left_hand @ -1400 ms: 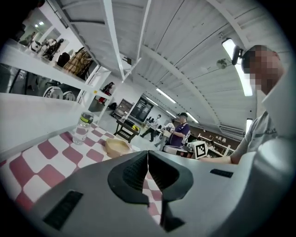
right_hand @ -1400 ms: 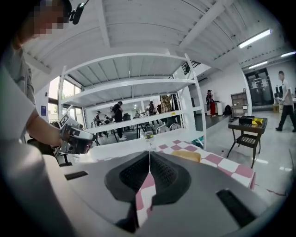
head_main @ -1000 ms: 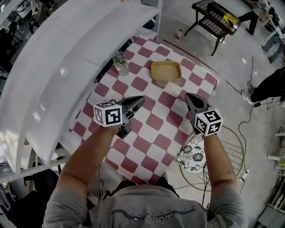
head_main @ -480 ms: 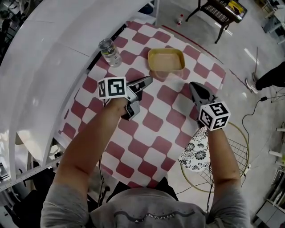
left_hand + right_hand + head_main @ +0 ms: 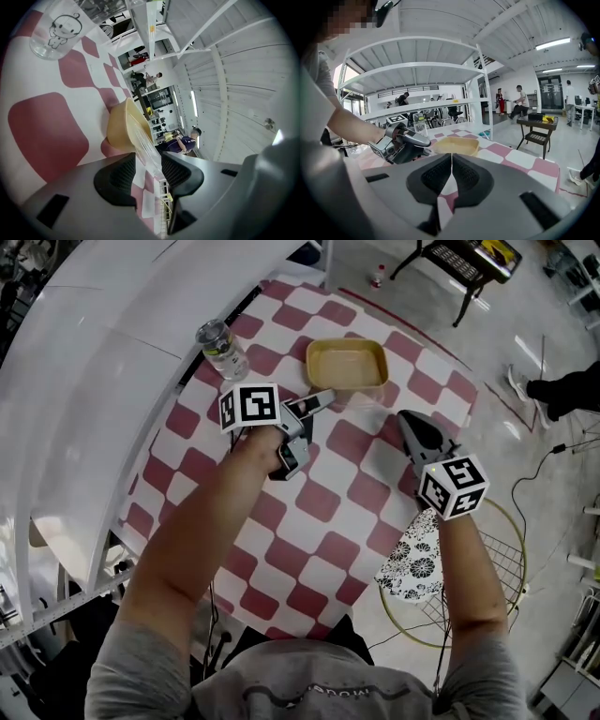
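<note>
Head view: the tray [image 5: 347, 365] sat on the checked table [image 5: 319, 512]. The left gripper [image 5: 319, 401] had advanced to the tray's near rim.
Left gripper view: jaws parted, straddling the tray's clear rim.
Right gripper view: right gripper [image 5: 451, 161] closed, empty, short of the tray.
Count: one tray, one bottle [image 5: 220, 345], two grippers.

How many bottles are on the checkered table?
1. The clear bottle stands near the table's far left corner, left of the yellow tray whose rim sits between the left gripper's open jaws. None looks hidden.
</note>
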A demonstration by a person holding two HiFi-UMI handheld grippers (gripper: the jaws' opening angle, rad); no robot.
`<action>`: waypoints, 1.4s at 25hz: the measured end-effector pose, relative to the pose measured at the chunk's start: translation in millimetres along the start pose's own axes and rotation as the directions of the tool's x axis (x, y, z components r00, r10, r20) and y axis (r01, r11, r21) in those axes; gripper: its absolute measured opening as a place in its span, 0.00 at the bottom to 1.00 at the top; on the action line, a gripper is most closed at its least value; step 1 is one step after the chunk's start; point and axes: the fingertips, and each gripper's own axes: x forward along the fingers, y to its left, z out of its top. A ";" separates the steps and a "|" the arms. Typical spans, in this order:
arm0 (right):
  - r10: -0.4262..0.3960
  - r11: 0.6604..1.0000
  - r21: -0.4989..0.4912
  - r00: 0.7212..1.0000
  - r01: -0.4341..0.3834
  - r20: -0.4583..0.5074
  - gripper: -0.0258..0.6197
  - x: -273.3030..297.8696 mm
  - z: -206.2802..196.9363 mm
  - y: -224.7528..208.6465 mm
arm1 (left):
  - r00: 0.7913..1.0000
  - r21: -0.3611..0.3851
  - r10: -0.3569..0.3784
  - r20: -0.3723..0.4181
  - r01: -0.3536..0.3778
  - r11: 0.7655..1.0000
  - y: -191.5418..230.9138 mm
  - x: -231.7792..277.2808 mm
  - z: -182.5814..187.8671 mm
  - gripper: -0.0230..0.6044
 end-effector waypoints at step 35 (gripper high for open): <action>-0.010 1.000 0.012 1.000 0.010 0.022 0.08 5.5 36.7 13.2 | 0.993 0.299 -0.103 0.058 0.081 0.951 -74.7 -37.5 36.4 0.11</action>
